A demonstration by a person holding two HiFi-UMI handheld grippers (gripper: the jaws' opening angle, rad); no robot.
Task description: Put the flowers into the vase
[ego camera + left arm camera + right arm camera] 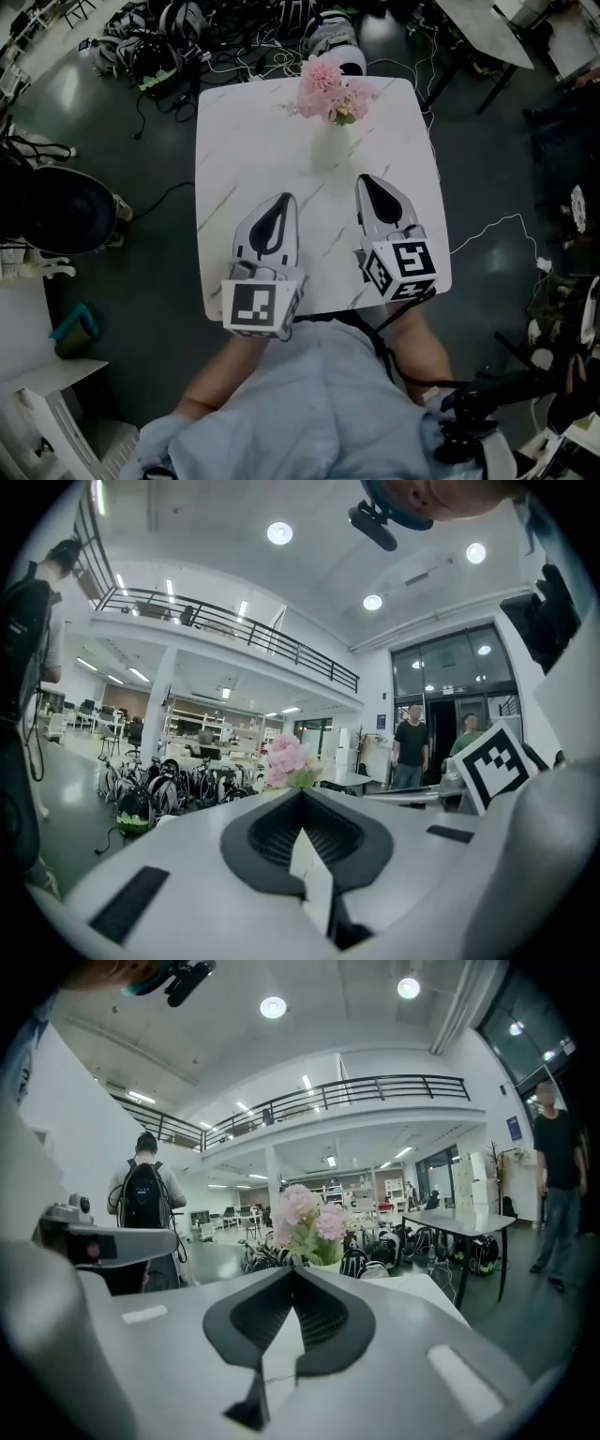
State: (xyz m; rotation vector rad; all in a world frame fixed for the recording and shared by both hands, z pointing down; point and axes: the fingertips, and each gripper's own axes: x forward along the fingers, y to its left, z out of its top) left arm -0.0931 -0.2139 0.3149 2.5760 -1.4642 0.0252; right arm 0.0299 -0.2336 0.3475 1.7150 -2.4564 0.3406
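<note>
Holding the left gripper (286, 199) and the right gripper (366, 178) side by side above the near half of the white marble-veined square table (234, 131), both aimed at the far edge and close to level, marker cubes nearest the body. Keeping both pairs of jaws pressed together, with nothing between them. Finding the bunch of pink flowers (330, 89) upright in the slim white vase (328, 142) near the table's far edge, well apart from both tips. Seeing only from the head view the dark floor (112, 122) and the heap of black bags and cables (159, 52) beyond the table. Catching in the left gripper view two people (410, 747) by glass doors at the right; in the right gripper view a person with a black backpack (145, 1194) at the left and a railed mezzanine (375, 1087) above
</note>
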